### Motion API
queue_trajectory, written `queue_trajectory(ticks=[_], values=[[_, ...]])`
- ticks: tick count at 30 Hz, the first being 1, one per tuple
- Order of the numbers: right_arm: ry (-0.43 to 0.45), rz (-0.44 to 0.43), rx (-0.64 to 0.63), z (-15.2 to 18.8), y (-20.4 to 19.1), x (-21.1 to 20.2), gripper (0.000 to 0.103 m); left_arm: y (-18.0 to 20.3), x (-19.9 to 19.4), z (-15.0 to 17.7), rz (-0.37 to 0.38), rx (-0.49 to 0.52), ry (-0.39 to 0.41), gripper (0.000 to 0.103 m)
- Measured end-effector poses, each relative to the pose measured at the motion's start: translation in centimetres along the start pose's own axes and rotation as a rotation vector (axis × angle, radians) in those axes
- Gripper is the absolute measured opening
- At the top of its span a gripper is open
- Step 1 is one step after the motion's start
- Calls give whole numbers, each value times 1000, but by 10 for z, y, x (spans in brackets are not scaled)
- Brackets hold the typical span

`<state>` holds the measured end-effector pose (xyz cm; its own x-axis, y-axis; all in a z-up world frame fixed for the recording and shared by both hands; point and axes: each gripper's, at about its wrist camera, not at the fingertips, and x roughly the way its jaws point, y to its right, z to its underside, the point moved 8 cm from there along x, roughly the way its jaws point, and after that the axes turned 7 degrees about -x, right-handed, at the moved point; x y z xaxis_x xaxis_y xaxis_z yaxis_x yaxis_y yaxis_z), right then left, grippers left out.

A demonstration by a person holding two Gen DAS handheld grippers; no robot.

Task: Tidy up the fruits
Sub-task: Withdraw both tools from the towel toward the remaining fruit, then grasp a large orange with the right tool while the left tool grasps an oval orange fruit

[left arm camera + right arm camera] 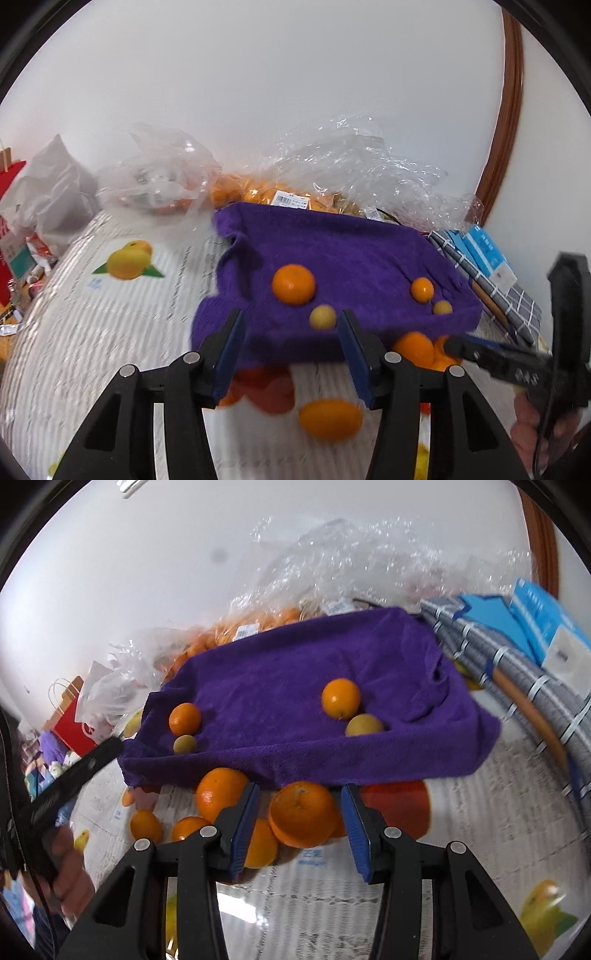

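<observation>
A purple towel (332, 266) (295, 686) covers a raised tray. On it lie an orange (293, 284) (184, 718) beside a small yellow-green fruit (322, 316) (184, 744), and a second orange (422, 289) (340, 698) beside another yellowish fruit (442, 307) (364, 725). My left gripper (291, 328) is open and empty, in front of the towel's near edge. A loose orange (330, 420) lies below it. My right gripper (301, 805) is open, its jaws on either side of a big orange (303, 814), not closed on it. More oranges (218, 794) lie left of it.
Clear plastic bags (351, 162) with oranges sit behind the towel by the white wall. A checked cloth (517, 686) and blue boxes (543, 624) lie to the right. A red bag (70, 723) and white bags (55, 188) are at the left. A printed fruit mat (110, 332) covers the table.
</observation>
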<state>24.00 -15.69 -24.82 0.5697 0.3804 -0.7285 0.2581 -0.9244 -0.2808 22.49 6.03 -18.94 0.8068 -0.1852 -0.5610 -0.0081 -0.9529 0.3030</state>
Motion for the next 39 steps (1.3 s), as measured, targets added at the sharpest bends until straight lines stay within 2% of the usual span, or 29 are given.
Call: queue_trajectory(ticks=[3,7,9,13,16,20,30,35,39], values=[[-10,34,-3,0,0,7,47,-14,-11,10,6,-59,1,50],[-43,36,28,3,5,15,47,-22,-19,17,7,-110,9,50],[-38,17,42,4,7,13,42,-25,-20,21,-3,-114,7,50],[4,53,43,5,14,-7,41,-30,-15,24,-19,-122,-15,50],[24,91,33,9,24,-28,41,-27,-13,26,-20,-108,-22,50],[-1,142,14,28,38,-44,41,-24,-11,29,-17,-90,-34,50],[-20,230,-44,60,45,-43,42,-18,-3,37,37,-95,-97,50],[-10,228,-27,57,46,-43,42,1,1,46,101,-36,-149,55],[3,220,-15,56,46,-45,42,13,7,55,107,17,-198,55]])
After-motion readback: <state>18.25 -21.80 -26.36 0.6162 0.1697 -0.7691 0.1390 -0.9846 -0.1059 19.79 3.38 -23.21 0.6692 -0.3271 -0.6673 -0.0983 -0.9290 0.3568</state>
